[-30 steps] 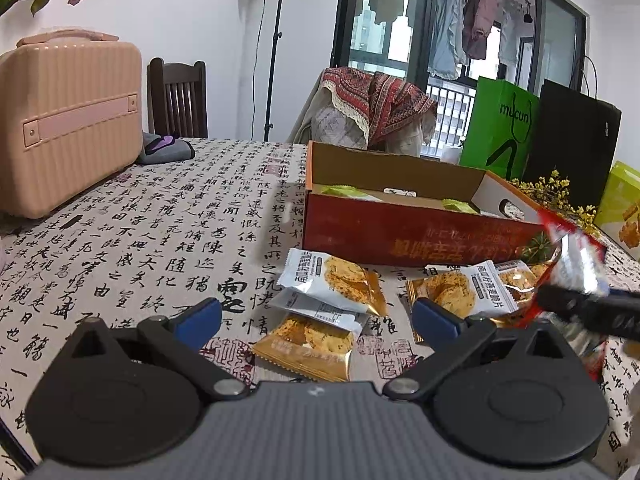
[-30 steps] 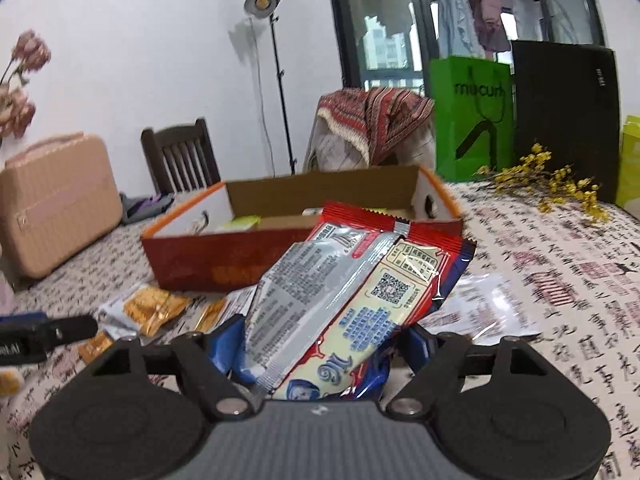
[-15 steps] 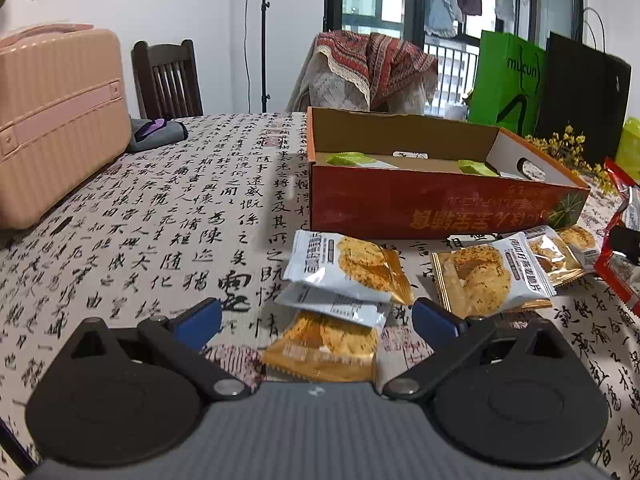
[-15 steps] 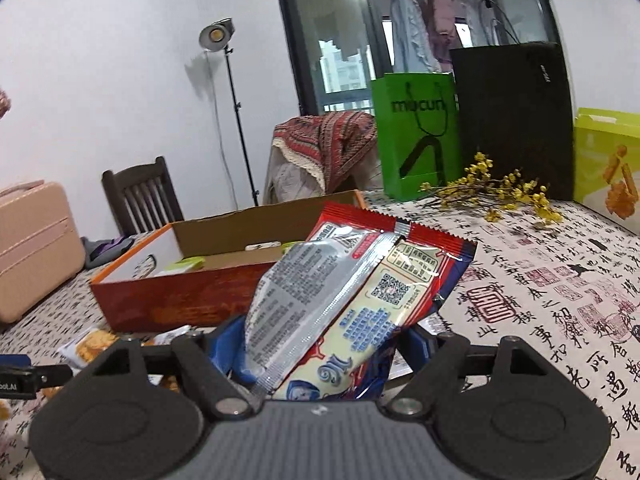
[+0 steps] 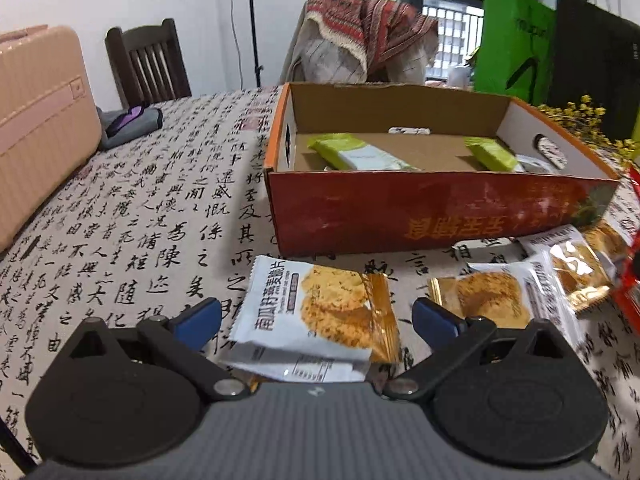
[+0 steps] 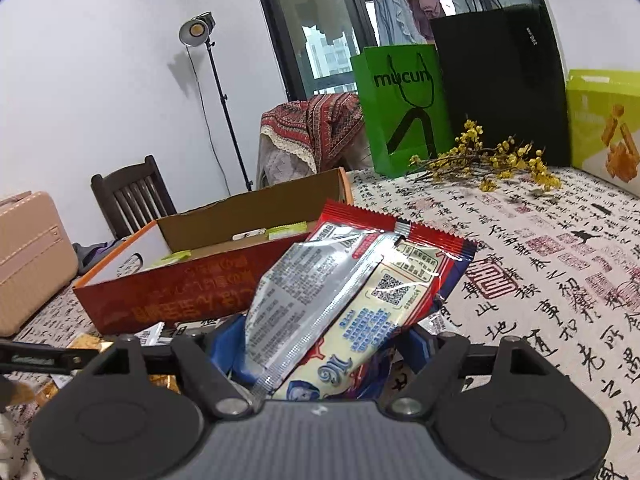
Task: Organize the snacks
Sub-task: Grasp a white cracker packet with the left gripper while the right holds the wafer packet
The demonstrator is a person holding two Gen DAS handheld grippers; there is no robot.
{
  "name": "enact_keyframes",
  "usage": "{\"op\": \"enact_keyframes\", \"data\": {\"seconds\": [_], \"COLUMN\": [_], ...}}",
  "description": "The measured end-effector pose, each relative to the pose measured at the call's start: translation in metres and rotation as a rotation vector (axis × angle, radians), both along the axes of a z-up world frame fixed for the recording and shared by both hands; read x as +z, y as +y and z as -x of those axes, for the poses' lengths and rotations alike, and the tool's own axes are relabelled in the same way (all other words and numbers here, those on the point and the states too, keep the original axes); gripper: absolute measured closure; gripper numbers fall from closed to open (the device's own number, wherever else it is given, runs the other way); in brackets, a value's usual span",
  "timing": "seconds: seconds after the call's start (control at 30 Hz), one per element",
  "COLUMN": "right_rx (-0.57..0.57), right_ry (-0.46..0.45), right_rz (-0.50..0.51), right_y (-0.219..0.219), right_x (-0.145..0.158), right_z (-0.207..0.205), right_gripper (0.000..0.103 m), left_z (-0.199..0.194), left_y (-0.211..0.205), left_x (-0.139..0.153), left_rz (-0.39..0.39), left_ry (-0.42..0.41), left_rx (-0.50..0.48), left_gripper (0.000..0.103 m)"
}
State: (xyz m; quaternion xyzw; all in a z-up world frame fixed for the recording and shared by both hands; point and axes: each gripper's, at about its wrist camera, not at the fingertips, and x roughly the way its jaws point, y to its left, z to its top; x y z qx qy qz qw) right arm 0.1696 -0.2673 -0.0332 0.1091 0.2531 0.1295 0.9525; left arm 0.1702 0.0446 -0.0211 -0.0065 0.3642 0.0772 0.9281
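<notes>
In the left wrist view, the left gripper (image 5: 316, 318) is seen at the bottom of the frame with its blue-tipped jaws spread wide; a white and gold biscuit packet (image 5: 320, 308) lies on the table between the tips, and no pad is pressed against it. A second packet (image 5: 304, 368) is partly tucked beneath it, its printed back showing. Further biscuit packets (image 5: 516, 292) are spread at the lower right of the frame, in front of the red cardboard box (image 5: 432, 216). The box stands open in the middle of the frame on the calligraphy-print tablecloth (image 5: 132, 216), and green wrapped bars (image 5: 352, 152) are seen lying on its floor. A pink case (image 5: 36, 120) is placed at the left edge, with a dark wooden chair (image 5: 146, 64) behind the table at the upper left. In the right wrist view, the right gripper (image 6: 316, 344) is closed on a large red and silver snack bag (image 6: 352, 300), which is gripped at its lower end and rises tilted toward the upper right across the centre of the frame. The red box is seen behind it at the left centre. A green shopping bag (image 6: 404, 108) and a black bag (image 6: 500, 80) stand at the upper right, with a sprig of yellow flowers (image 6: 492, 160) lying before them and a yellow-green carton (image 6: 604, 124) at the right edge.
</notes>
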Motion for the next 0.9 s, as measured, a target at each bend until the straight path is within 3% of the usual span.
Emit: {"op": "enact_keyframes", "data": {"seconds": [0.17,0.23,0.3,0.43,0.5,0.9], "right_rx": [-0.002,0.002,0.004,0.004,0.004,0.003], "right_ry": [0.024,0.027,0.027,0.028,0.028,0.020], "right_rz": [-0.015,-0.019,-0.020,-0.022,-0.023,-0.003], "right_y": [-0.002,-0.003,-0.002,-0.002,-0.002,0.000], "right_x": [-0.002,-0.002,-0.002,-0.002,-0.003,-0.002], "right_z": [-0.004,-0.004,-0.004,-0.004,-0.004,-0.003], "right_gripper": [0.024,0.024,0.024,0.024,0.024,0.024], "left_z": [-0.011,-0.010,-0.009,-0.003,0.000,0.025], "left_y": [-0.002,-0.002,-0.001,0.002,0.003,0.004], "left_x": [-0.008,-0.009,-0.008,-0.007,-0.006,0.013], "left_rz": [-0.014,-0.017,-0.005,0.018,0.024,0.044], "left_ry": [0.013,0.004,-0.002,-0.025,-0.033,-0.122], "left_rx": [0.026,0.024,0.022,0.014,0.011,-0.010], "left_gripper": [0.000,0.006,0.024,0.028,0.041,0.042]}}
